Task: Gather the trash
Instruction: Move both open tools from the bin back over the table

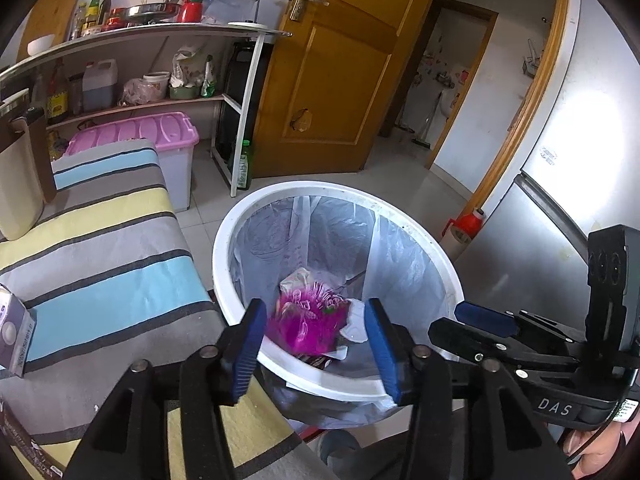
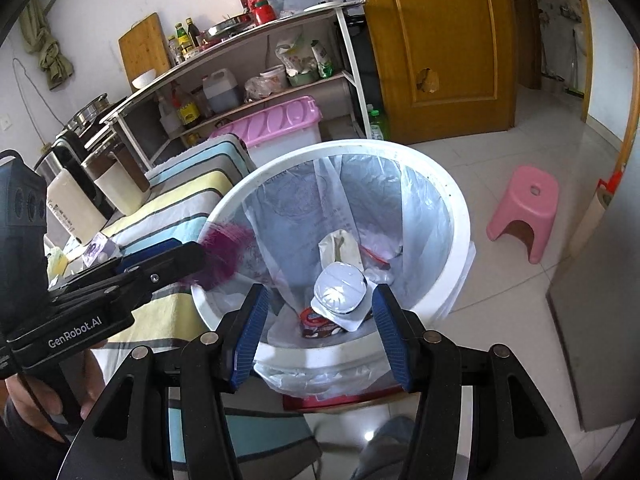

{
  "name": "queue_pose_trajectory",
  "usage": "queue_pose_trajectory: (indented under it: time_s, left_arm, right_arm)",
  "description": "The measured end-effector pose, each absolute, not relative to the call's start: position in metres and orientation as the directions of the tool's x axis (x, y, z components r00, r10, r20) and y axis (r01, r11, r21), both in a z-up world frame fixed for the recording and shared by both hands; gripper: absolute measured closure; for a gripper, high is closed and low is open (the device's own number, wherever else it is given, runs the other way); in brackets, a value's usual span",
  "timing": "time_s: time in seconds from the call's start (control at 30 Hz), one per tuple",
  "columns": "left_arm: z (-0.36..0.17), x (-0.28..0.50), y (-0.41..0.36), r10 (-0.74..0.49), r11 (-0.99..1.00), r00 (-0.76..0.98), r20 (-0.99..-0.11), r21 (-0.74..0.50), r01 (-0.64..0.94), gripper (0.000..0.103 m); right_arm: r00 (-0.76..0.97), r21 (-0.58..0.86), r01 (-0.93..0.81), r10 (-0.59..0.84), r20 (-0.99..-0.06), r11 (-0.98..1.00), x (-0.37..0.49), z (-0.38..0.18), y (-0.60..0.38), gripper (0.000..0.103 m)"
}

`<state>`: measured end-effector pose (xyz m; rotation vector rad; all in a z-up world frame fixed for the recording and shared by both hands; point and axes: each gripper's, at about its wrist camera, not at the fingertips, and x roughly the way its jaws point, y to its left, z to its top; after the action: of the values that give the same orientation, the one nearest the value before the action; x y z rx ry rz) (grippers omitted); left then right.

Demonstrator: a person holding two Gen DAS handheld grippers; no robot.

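A white trash bin [image 1: 224, 248] lined with a clear bag stands beside the striped table. My left gripper [image 1: 316, 306] hangs open over its near rim. A blurred magenta wrapper [image 1: 308, 320] lies between its fingers, clear of the right pad, just above other trash. In the right wrist view the wrapper [image 2: 224, 252] sits at the left gripper's [image 2: 188, 254] tip, over the bin's [image 2: 460, 208] left rim. My right gripper [image 2: 321, 292] is open and holds nothing above the bin's near side. Below it lie a white domed lid [image 2: 340, 286] and a cream packet [image 2: 340, 248].
A striped cloth-covered table [image 1: 100, 240] borders the bin's left, with a small box [image 1: 14, 332] on it. Behind stand a pink-lidded storage box [image 1: 160, 132] and a loaded shelf [image 1: 160, 36]. A pink stool [image 2: 524, 208] sits on the tiled floor at right, with a grey fridge [image 1: 560, 160] nearby.
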<state>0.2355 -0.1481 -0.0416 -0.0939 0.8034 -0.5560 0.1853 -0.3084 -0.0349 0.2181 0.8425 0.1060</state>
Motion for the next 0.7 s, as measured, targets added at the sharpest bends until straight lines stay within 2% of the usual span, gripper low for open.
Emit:
queue_pose_trajectory:
  time_s: [0.7]
  left_arm:
    - [-0.010, 0.182, -0.095, -0.464, 0.885, 0.653, -0.598, -0.283, 0.369, 0.051]
  right_arm:
    - [0.712, 0.235, -0.109, 0.241, -0.660, 0.966, 0.155, 0.002, -0.279, 0.048]
